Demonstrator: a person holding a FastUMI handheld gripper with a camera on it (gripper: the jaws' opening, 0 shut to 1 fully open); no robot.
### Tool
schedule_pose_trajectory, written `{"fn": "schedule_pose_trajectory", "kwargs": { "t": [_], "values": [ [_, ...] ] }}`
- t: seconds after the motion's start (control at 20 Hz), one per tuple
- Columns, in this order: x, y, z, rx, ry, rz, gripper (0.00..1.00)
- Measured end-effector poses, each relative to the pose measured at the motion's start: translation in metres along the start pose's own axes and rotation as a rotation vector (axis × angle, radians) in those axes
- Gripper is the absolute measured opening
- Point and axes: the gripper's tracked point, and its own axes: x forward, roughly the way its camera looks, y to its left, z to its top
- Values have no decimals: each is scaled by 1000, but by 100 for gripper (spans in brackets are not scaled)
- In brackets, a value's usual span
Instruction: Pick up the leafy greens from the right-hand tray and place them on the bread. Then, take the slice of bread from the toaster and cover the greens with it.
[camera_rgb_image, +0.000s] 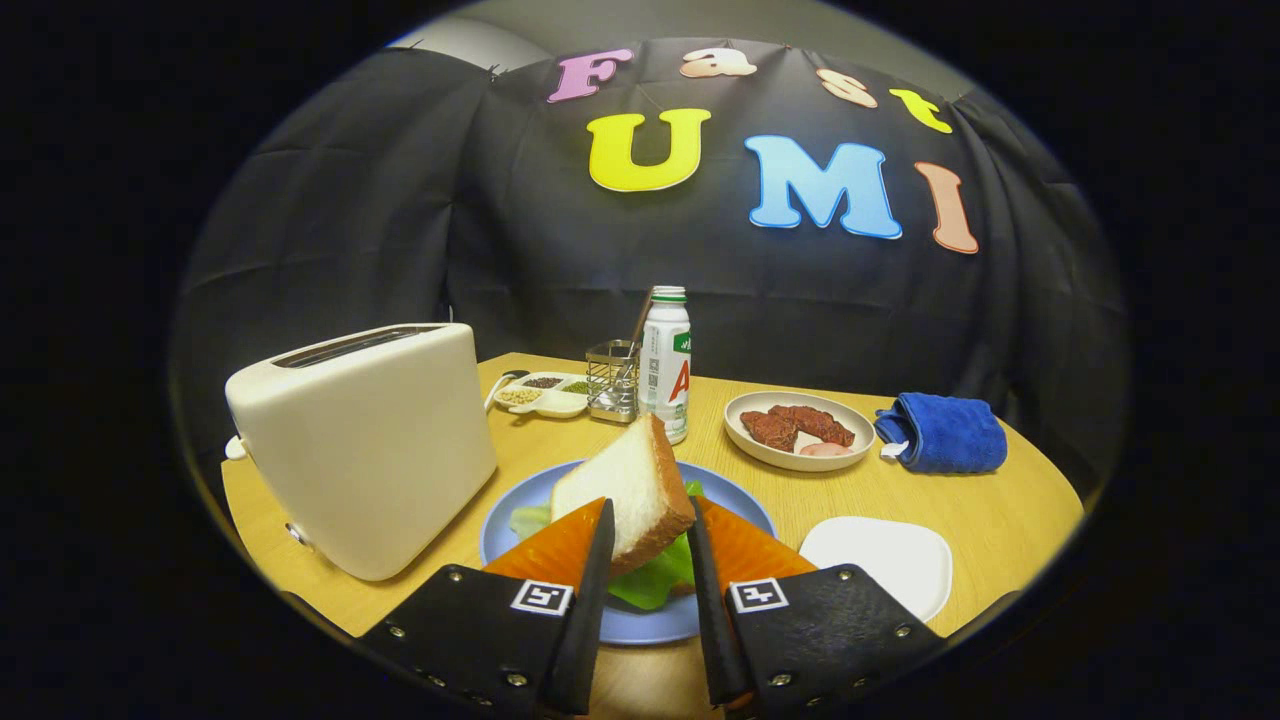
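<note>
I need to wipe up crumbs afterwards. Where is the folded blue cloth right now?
In the gripper view, the folded blue cloth lies on the wooden table, well beyond the fingers and to their right, just right of the round beige plate of meat.

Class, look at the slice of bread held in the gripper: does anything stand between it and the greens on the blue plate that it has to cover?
Nothing visible does. The gripper is shut on the bread slice, which is tilted directly over the leafy greens on the blue plate. The toaster stands off to one side.

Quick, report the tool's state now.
Tool: shut on the bread slice, holding it tilted over the greens on the blue plate.
</note>
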Motion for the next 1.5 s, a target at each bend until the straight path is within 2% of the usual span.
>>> {"fn": "schedule_pose_trajectory", "kwargs": {
  "t": [0.1,0.2,0.4,0.5,0.7,0.95,1.15,1.5],
  "values": [
    [1,-5,-2,10,8,-8,43],
    [3,-12,-5,2,19,-19,51],
    [4,-19,-8,34,18,-12,52],
    [4,-31,-4,35,-5,-41,52],
    [-2,-71,9,0,-54,-108,52],
    [-37,-137,30,-77,-153,-169,52],
    [-57,-184,35,-106,-188,-172,52],
    [-79,-251,28,-3,-218,-141,52]
  ]
}}
